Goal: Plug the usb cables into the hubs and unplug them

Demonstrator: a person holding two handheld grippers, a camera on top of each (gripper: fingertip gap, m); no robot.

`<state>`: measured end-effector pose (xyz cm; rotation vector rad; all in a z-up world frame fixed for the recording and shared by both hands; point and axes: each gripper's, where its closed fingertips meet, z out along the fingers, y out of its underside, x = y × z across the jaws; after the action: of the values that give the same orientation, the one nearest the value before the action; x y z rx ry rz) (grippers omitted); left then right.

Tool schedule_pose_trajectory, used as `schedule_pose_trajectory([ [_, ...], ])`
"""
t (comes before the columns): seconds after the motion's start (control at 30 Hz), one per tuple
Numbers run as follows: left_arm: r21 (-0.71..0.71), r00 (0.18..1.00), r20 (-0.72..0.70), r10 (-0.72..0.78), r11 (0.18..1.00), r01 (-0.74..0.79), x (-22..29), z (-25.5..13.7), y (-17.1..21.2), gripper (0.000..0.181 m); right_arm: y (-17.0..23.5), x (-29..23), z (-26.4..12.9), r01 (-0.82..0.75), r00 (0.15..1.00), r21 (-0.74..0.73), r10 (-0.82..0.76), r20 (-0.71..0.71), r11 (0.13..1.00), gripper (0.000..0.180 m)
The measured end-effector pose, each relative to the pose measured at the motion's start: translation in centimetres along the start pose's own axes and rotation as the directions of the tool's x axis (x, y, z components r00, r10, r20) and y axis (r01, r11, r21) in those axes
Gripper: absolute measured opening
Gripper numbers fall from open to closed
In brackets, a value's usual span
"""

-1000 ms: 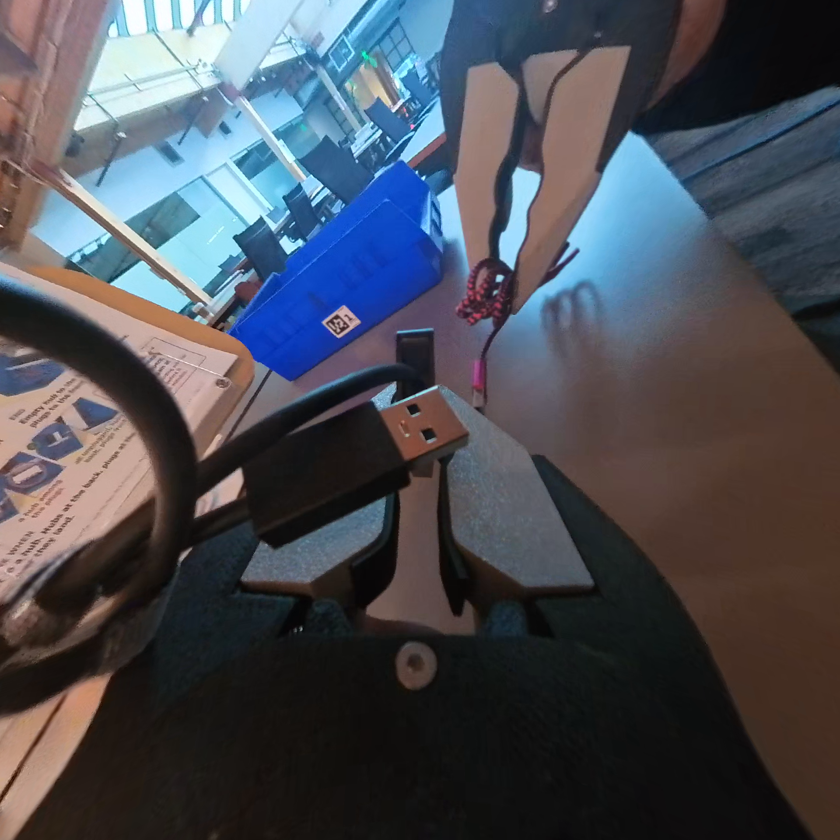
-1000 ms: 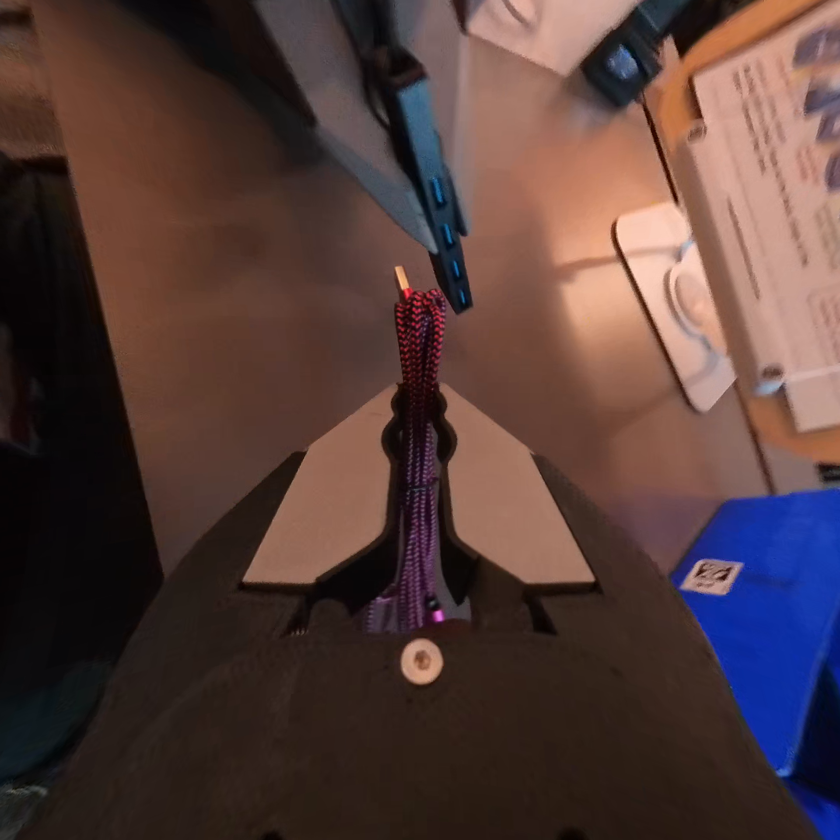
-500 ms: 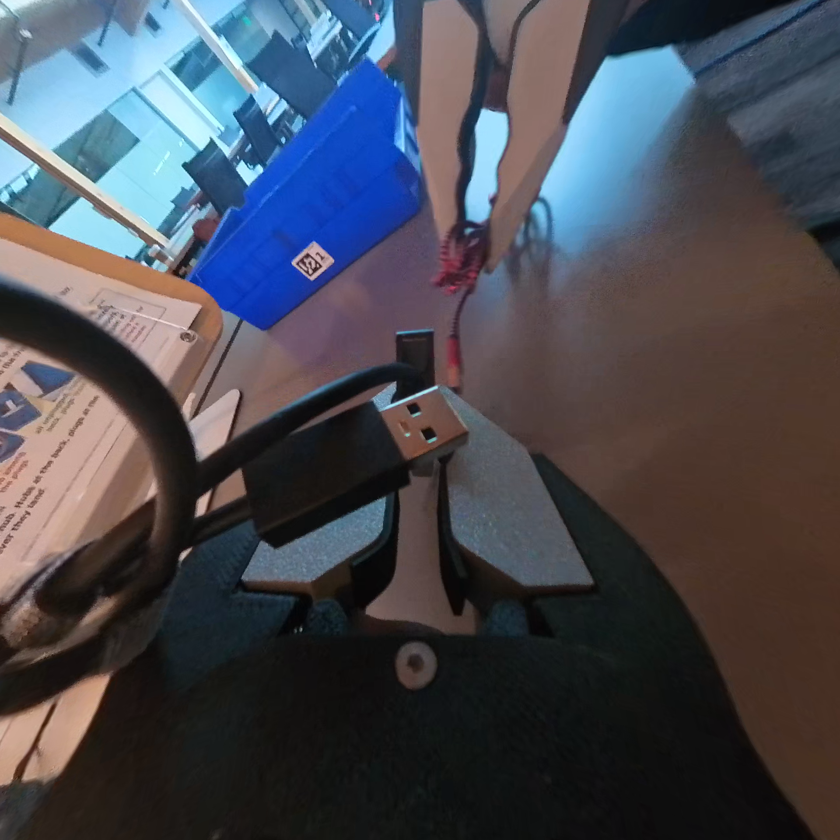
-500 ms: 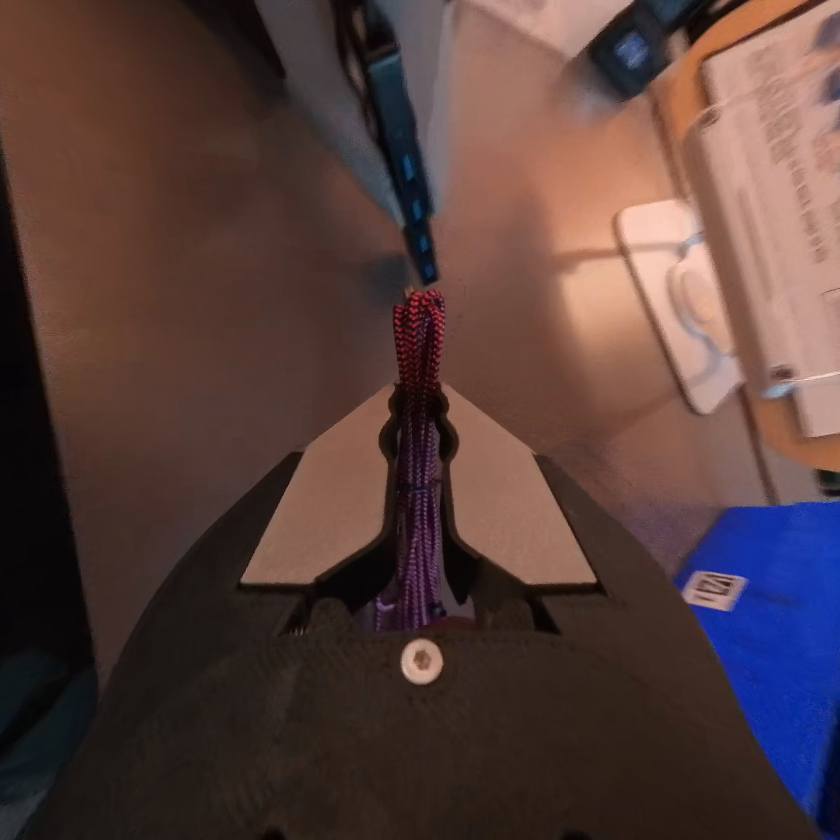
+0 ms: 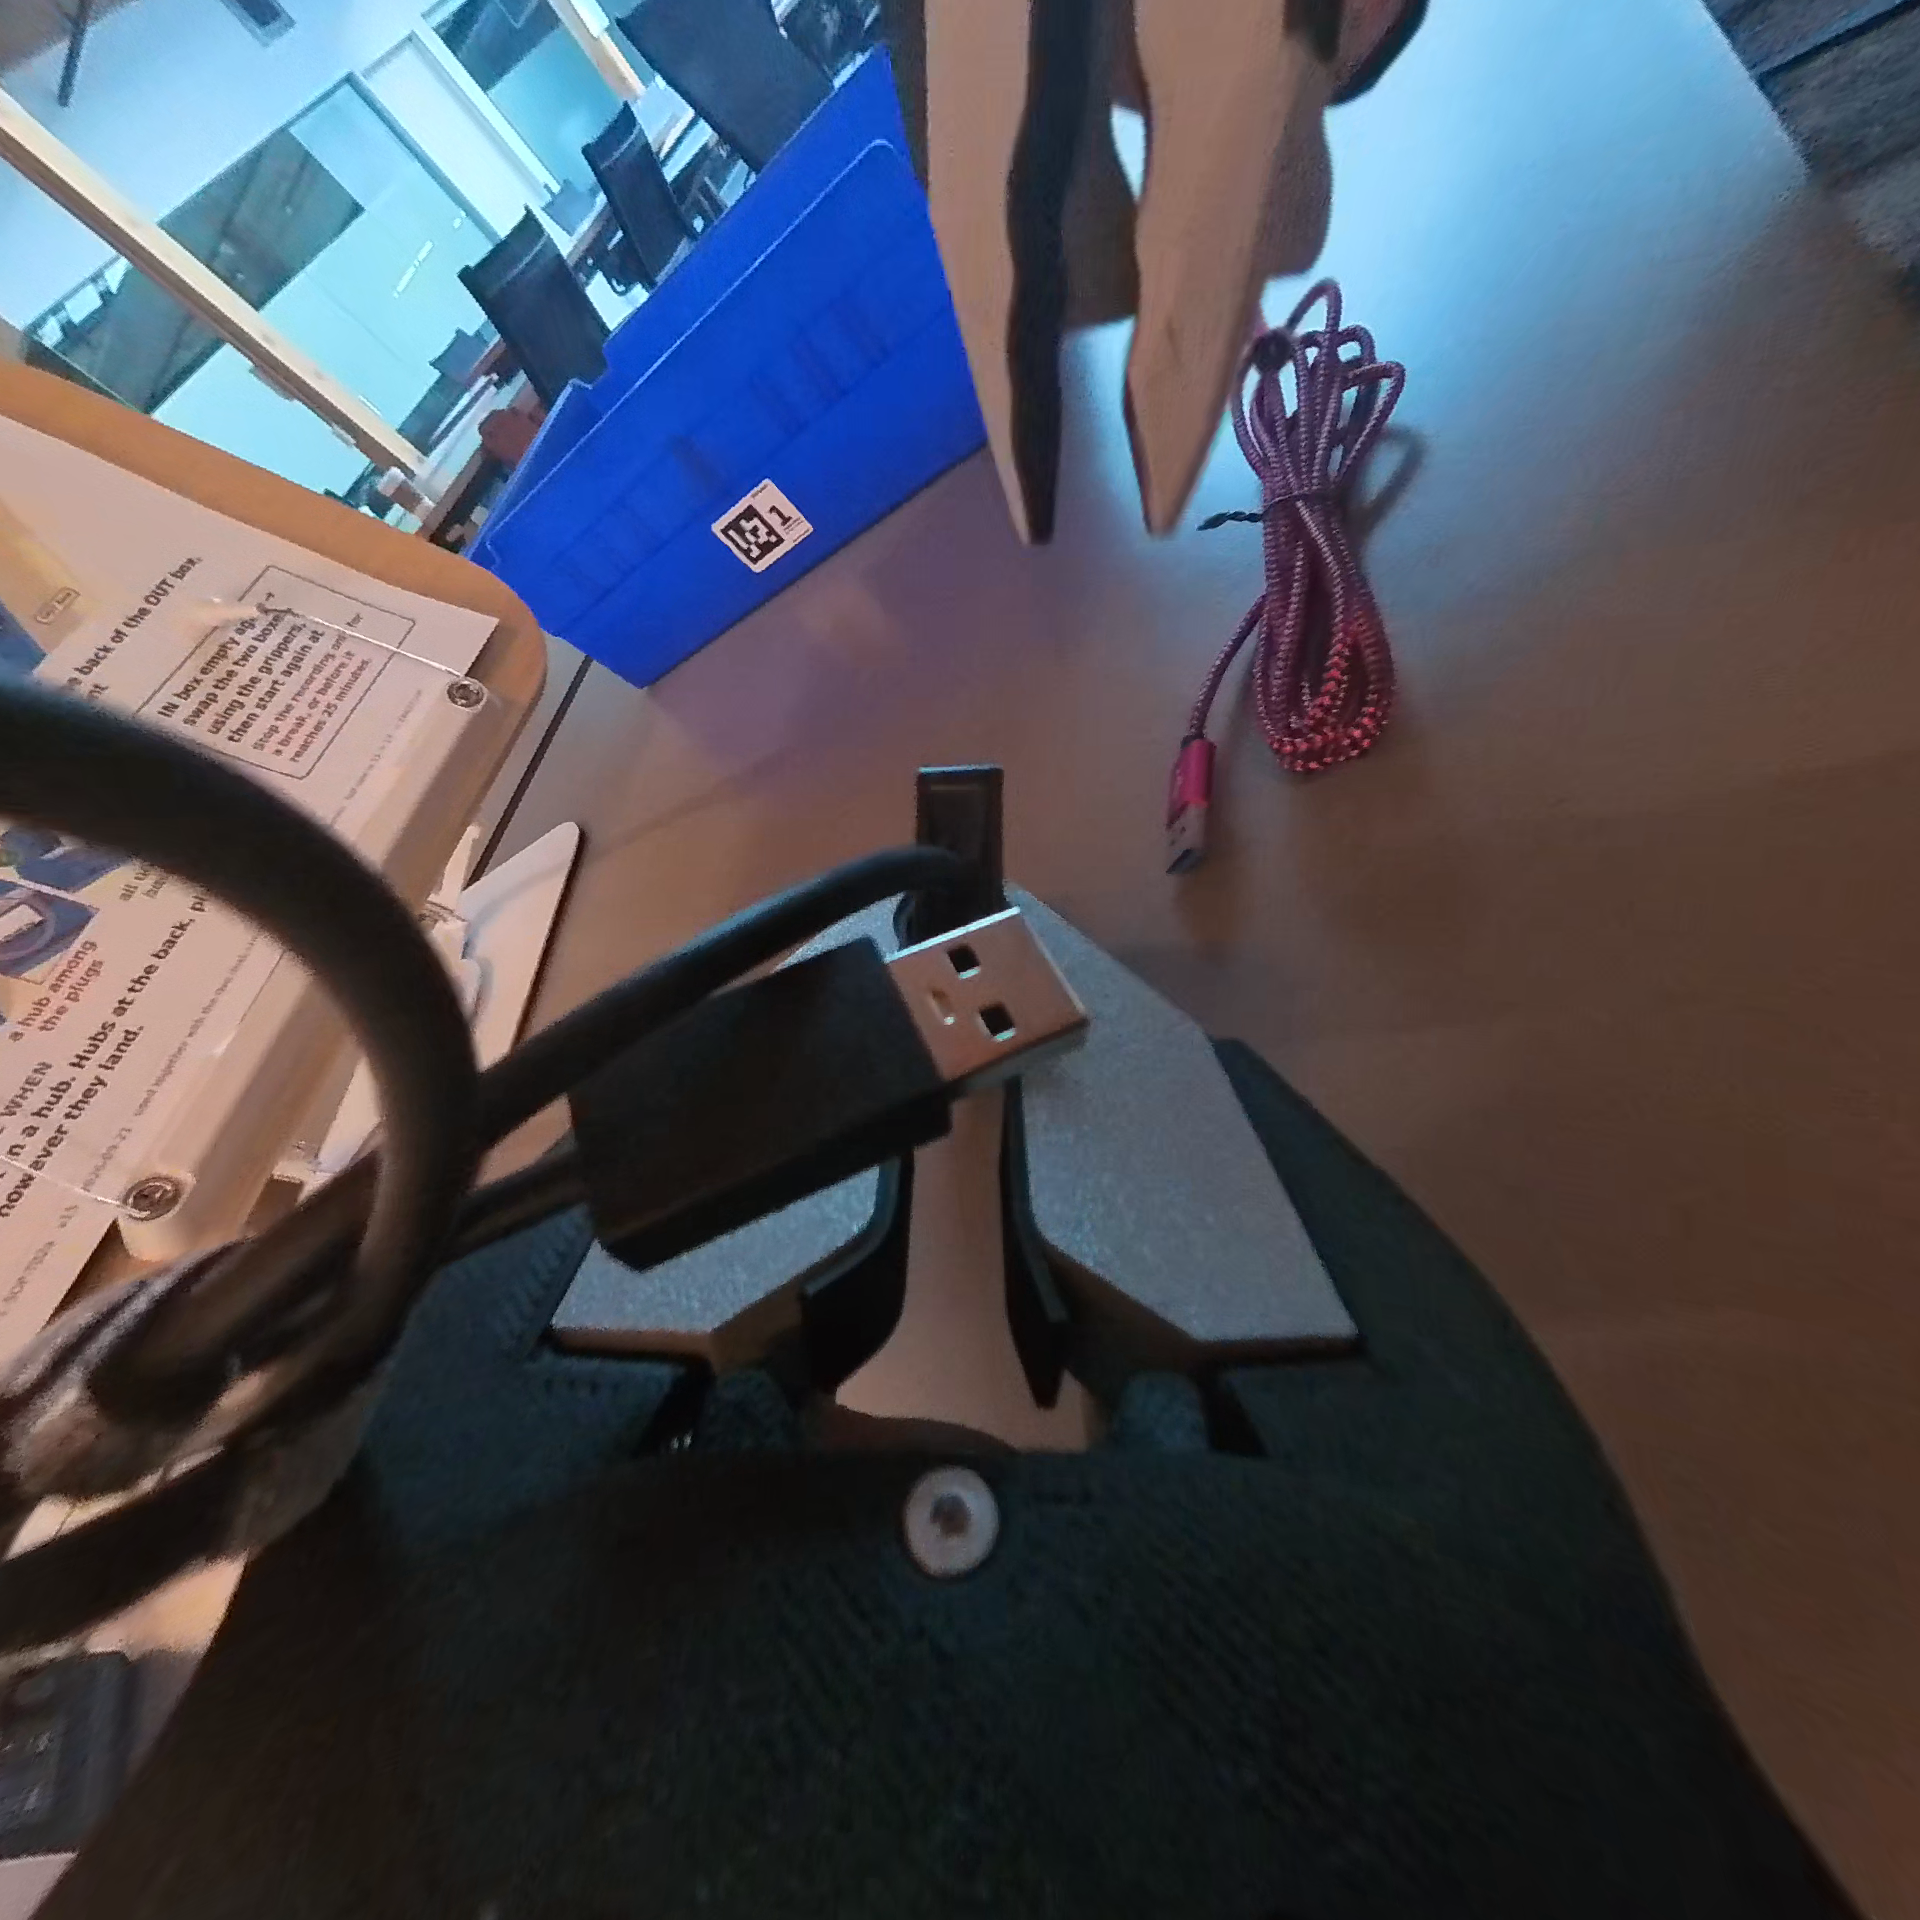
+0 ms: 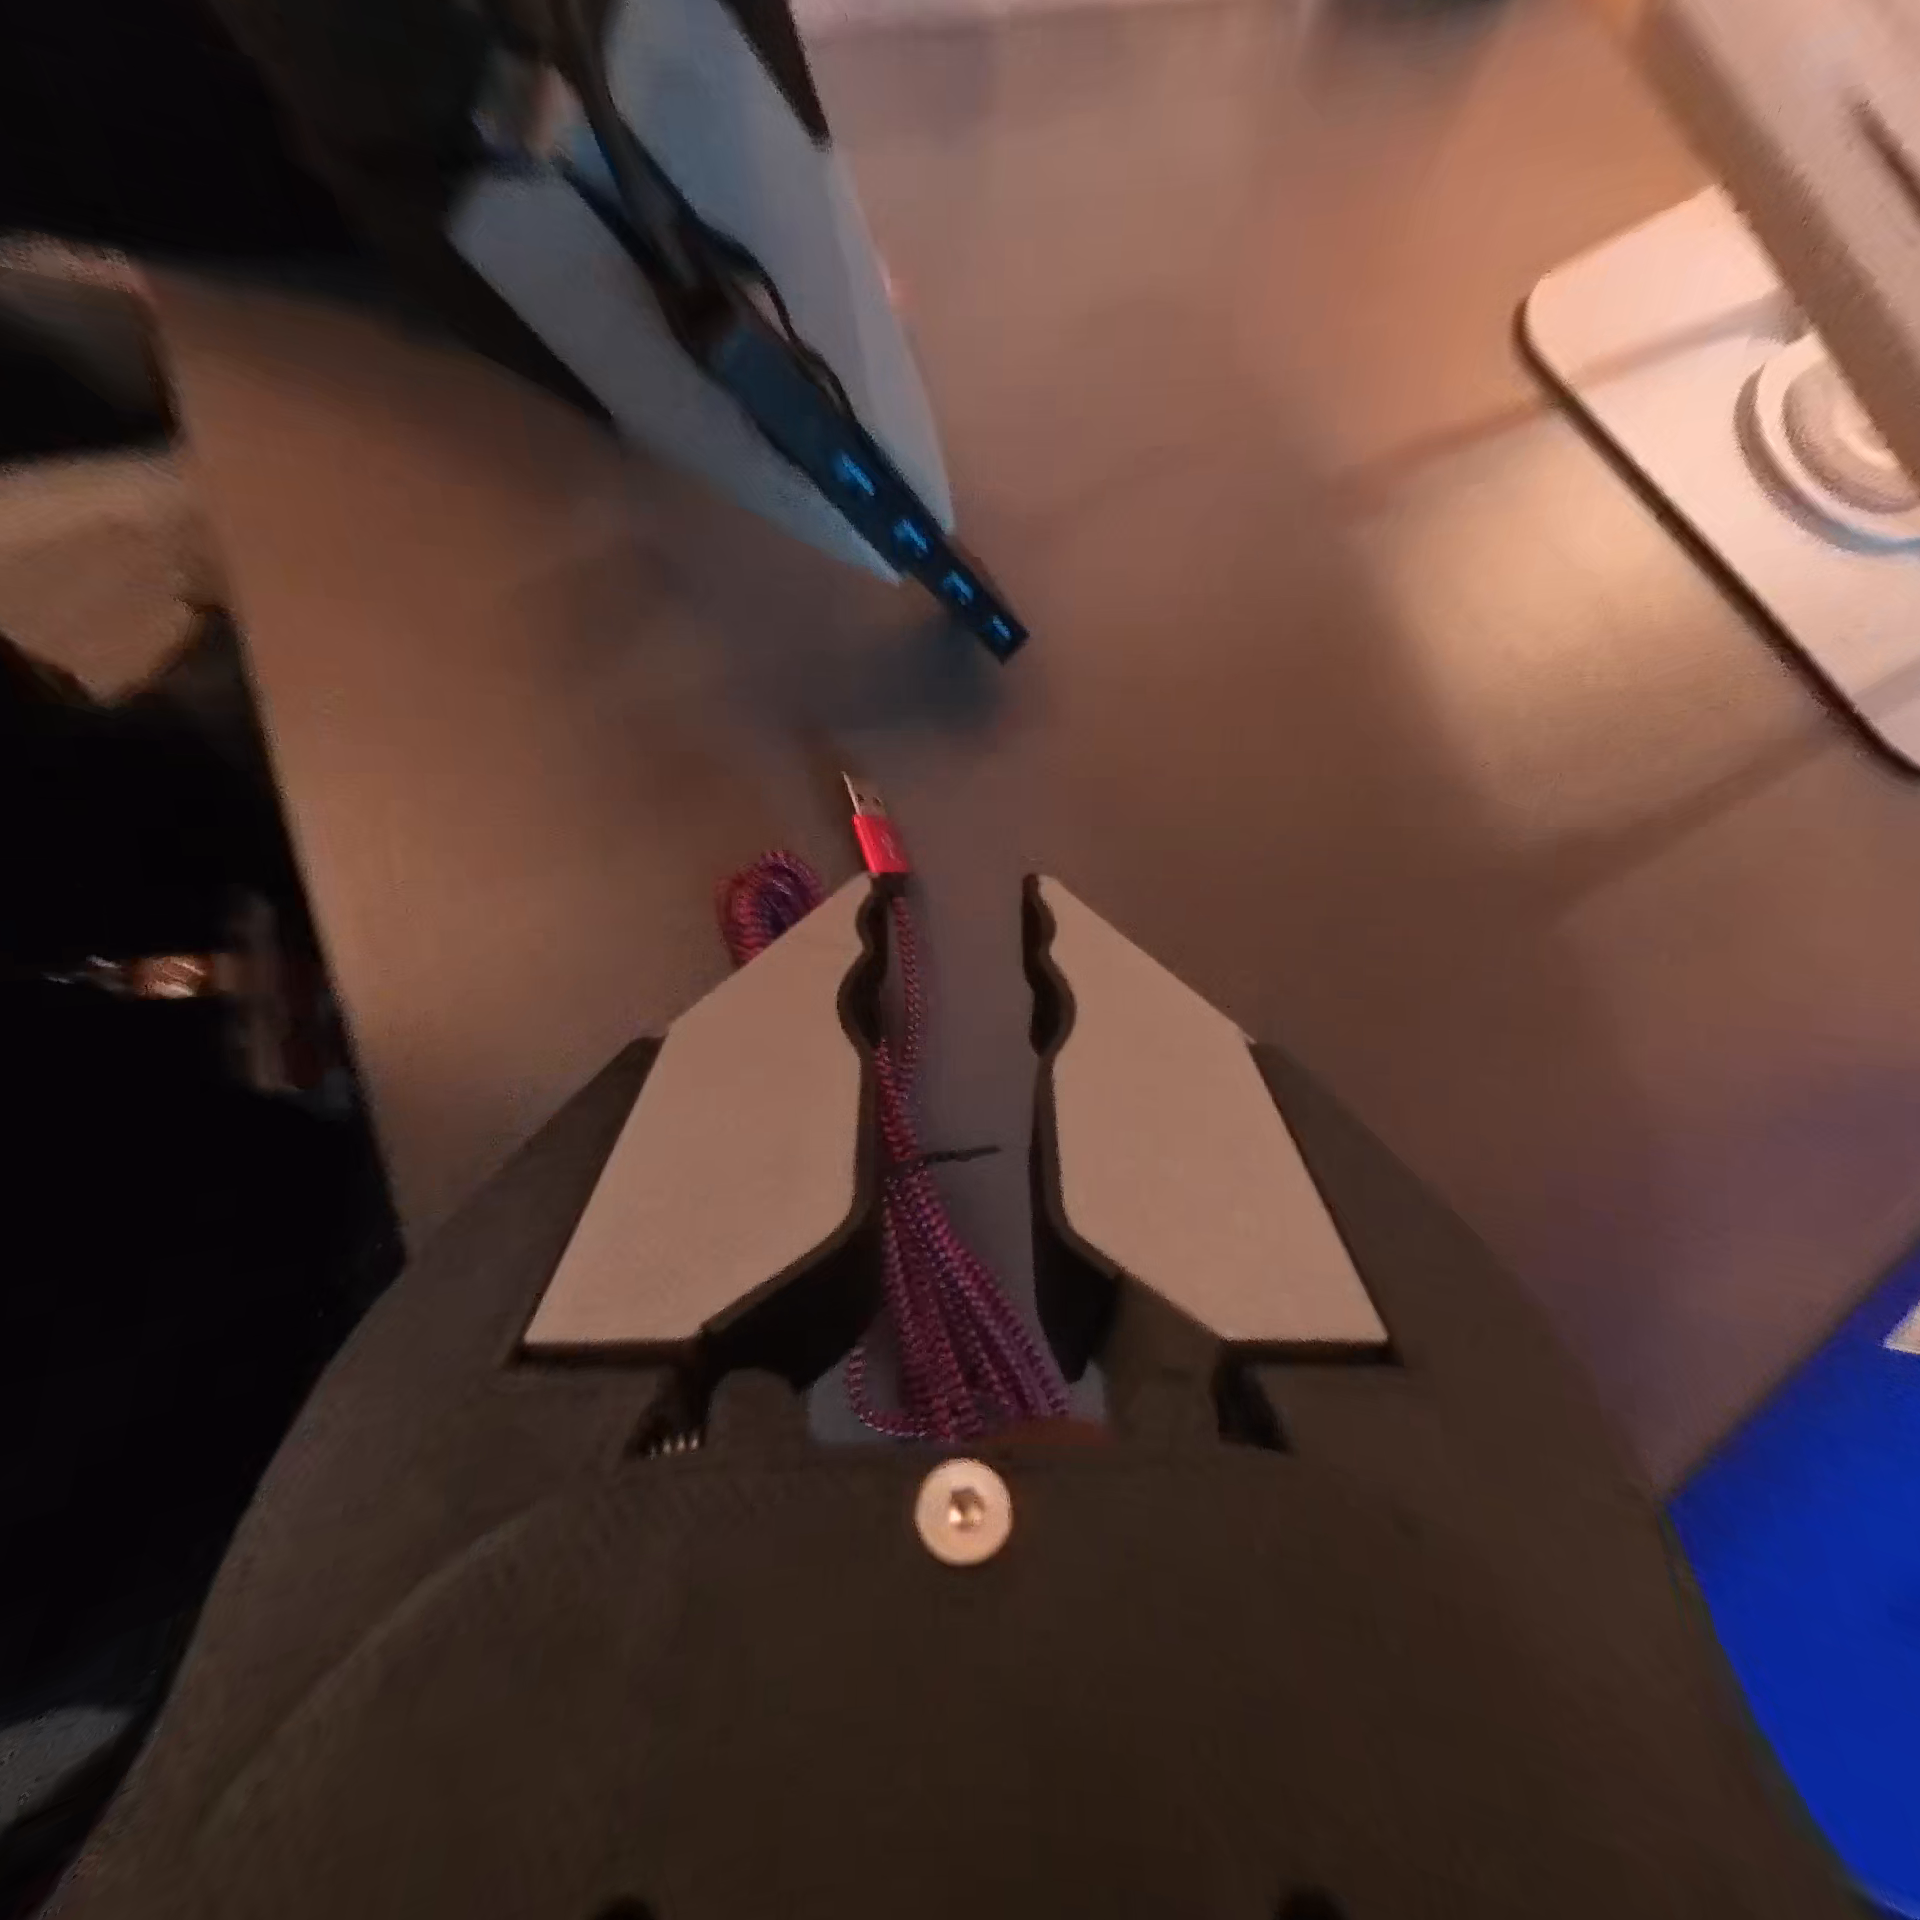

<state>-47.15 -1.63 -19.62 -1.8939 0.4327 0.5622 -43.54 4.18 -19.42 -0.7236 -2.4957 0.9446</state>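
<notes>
My right claw (image 6: 945, 894) has let go and now gapes wide above the braided purple cable (image 5: 1314, 582), lying bundled on the smooth desk (image 5: 1558, 935). My left claw (image 5: 961, 935) still pinches the slim black hub (image 5: 958, 821).

Smooth brown desk (image 5: 1558, 1039), bare over most of its surface. Lying flat on it: a bundled pink-and-purple braided cable (image 5: 1314, 582), tied at the middle, its pink plug (image 5: 1193, 805) pointing away from the coil. Resting toward the far edge: a blue bin (image 5: 727, 457) with a small white sticker. Standing by the left edge: a white flat base (image 6: 1704, 416) of a stand.
</notes>
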Motion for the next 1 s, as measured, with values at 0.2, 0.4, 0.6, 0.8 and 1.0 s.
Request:
schedule_pose_trajectory([
  [0.2, 0.009, 0.999, -0.017, -0.028, 1.000, 0.028, -0.1, -0.2, -0.1, 0.007, 1.7, -0.9, 3.1, 0.152, 0.988, -0.161, -0.145, 0.053, 0.975, 0.029],
  [0.4, 0.013, 0.998, -0.038, -0.054, 0.998, 0.055, 0.1, -0.3, -0.2, 0.007, 2.4, -1.3, 4.8, 0.272, 0.960, -0.148, -0.258, 0.106, 0.951, 0.009],
  [0.6, 0.014, 0.997, -0.039, -0.059, 0.998, 0.060, 0.0, -0.3, -0.2, 0.007, 0.6, -1.1, 4.5, 0.334, 0.942, 0.010, -0.334, 0.005, 0.942, 0.003],
  [0.8, -0.010, 0.975, 0.020, 0.222, 0.975, -0.222, 1.5, 0.2, -0.3, 0.007, -0.9, -0.9, 2.8, 0.359, 0.927, -0.076, -0.364, -0.084, 0.930, 0.002],
  [1.0, -0.040, 0.975, 0.094, 0.199, 0.980, -0.196, 0.3, 0.4, -0.4, 0.007, -2.7, -1.8, 2.1, 0.410, 0.906, -0.111, -0.418, -0.066, 0.906, 0.003],
])
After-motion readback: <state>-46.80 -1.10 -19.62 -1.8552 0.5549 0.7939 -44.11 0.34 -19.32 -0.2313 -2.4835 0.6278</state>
